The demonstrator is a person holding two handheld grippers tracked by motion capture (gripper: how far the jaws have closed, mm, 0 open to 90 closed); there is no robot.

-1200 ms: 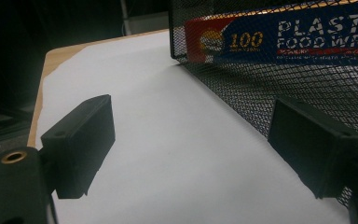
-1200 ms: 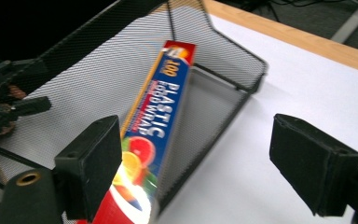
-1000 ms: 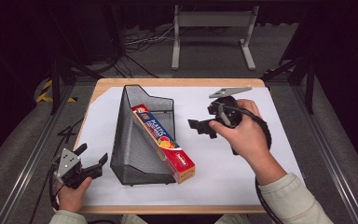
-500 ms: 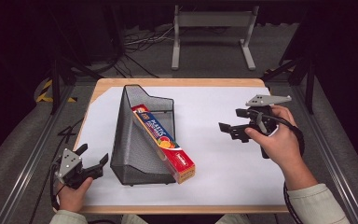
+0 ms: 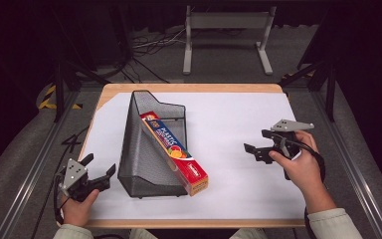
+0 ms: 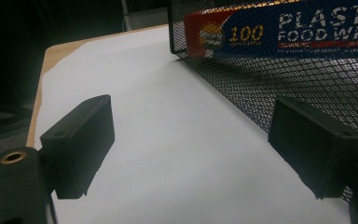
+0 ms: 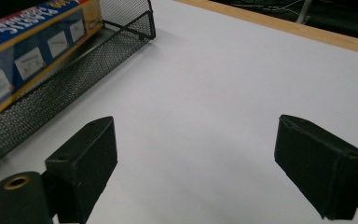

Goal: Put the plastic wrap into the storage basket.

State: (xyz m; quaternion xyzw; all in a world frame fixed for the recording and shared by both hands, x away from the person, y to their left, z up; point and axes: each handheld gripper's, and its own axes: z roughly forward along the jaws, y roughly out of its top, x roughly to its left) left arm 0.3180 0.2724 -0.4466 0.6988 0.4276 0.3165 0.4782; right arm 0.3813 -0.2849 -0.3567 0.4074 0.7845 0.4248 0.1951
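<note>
Pale greyish-green sleeves at both wrists. Left gripper (image 5: 98, 173): matte black body, grey three-cornered plate on top, black cable looping beneath. Right gripper (image 5: 259, 146): same black build, same grey plate, black cable curling round the wrist. Blocky black rectangular jaws; a brass-coloured threaded insert near the base of one jaw on each.

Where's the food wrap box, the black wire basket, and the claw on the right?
Food wrap box (image 5: 175, 149), high view, on its blue top face.
Wire basket (image 5: 135, 149), high view, on its sloping mesh side.
Right claw (image 5: 259, 144), high view, between its open tips.
</note>
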